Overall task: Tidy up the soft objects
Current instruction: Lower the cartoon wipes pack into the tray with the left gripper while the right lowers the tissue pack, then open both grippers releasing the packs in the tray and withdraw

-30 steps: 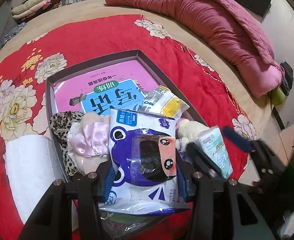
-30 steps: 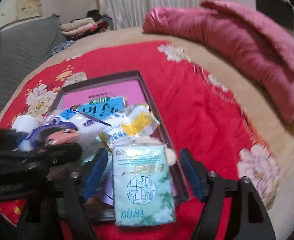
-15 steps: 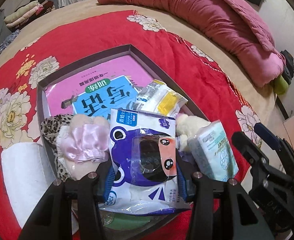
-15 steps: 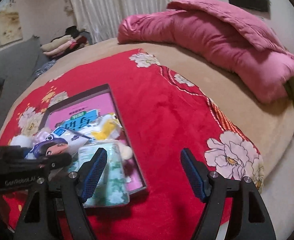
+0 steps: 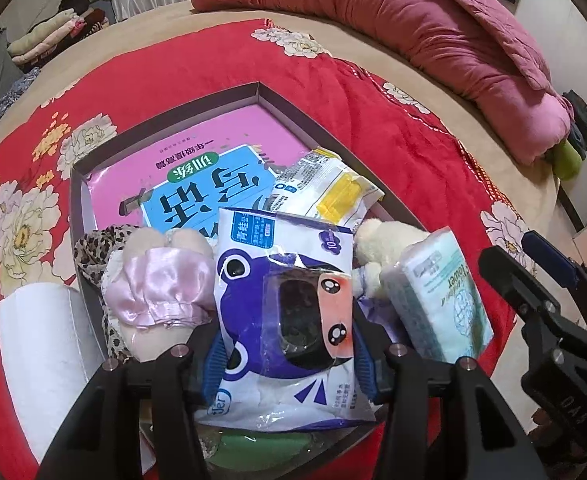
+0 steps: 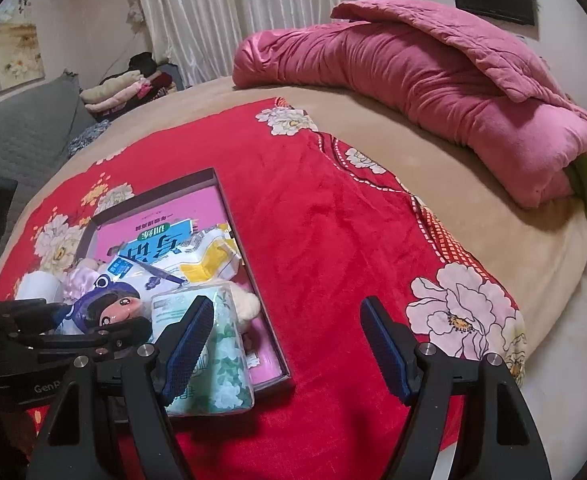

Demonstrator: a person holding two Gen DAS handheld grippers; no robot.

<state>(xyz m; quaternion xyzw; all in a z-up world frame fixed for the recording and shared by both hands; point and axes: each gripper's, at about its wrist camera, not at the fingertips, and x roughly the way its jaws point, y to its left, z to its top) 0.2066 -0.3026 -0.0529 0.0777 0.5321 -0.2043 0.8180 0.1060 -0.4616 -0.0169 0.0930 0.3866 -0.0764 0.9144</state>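
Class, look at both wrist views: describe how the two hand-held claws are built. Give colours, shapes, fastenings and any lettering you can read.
Both claws are matte black frames. The left claw has angular arms with round silver screws and blue ribbed pads on its fingertips. The right claw is built the same way, with textured blue pads and silver bolts. Seen from the right wrist, the left claw's body carries white lettering, partly readable as "GenR". No cables or sleeves show.
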